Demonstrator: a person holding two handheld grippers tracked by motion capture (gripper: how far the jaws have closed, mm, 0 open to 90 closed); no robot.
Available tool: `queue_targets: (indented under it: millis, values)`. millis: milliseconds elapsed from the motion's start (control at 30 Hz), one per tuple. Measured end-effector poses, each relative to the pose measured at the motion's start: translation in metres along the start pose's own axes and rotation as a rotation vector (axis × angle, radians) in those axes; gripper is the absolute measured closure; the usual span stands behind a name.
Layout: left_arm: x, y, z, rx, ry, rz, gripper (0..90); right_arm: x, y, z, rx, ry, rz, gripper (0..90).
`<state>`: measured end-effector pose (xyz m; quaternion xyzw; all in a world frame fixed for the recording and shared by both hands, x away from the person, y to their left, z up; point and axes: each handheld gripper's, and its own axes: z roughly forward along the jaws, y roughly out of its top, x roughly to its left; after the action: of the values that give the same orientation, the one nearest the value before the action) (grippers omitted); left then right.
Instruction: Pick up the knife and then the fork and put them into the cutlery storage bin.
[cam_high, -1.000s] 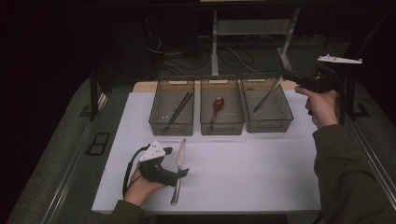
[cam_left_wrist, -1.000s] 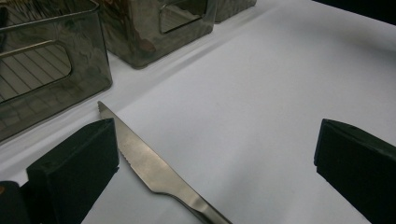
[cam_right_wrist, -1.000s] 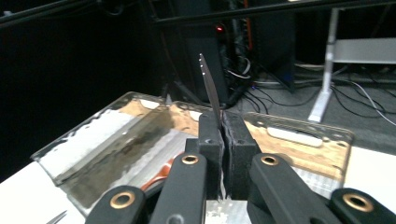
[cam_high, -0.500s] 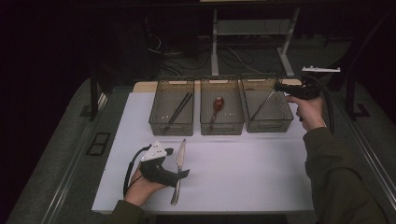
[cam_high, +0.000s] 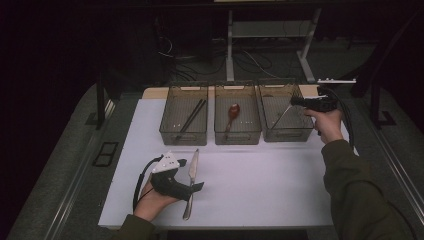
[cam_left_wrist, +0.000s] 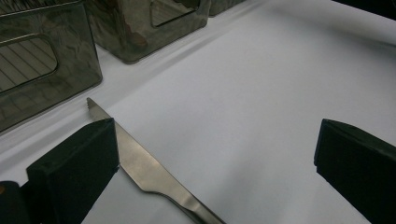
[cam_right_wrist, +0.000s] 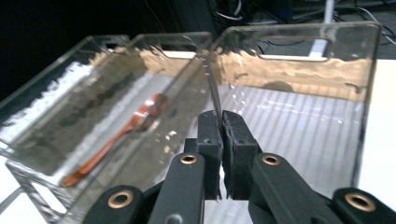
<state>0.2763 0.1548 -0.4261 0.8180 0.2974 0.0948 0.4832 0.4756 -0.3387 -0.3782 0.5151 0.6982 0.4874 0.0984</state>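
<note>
Knife (cam_right_wrist: 212, 84) | right gripper (cam_right_wrist: 222, 122) fingers clamp it over right bin (cam_high: 286, 131) | left gripper (cam_left_wrist: 215, 154) fingers open beside table knife (cam_left_wrist: 149, 170)

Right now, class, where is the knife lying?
In the high view the knife lies on the white table at front left, beside the left gripper and in front of the left bin.
</note>
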Motion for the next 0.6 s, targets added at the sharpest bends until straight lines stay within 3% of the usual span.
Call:
queue_targets:
  millis: [367, 600]
  values:
    - [-0.001, 0.000, 0.002, 0.006, -0.007, 0.004, 0.0, -0.010, -0.010, 0.005, 0.080, -0.112, -0.046, 77.7]
    - [-0.002, 0.000, 0.003, 0.015, -0.010, 0.003, 0.0, -0.015, -0.015, 0.002, 0.091, -0.141, -0.060, 73.3]
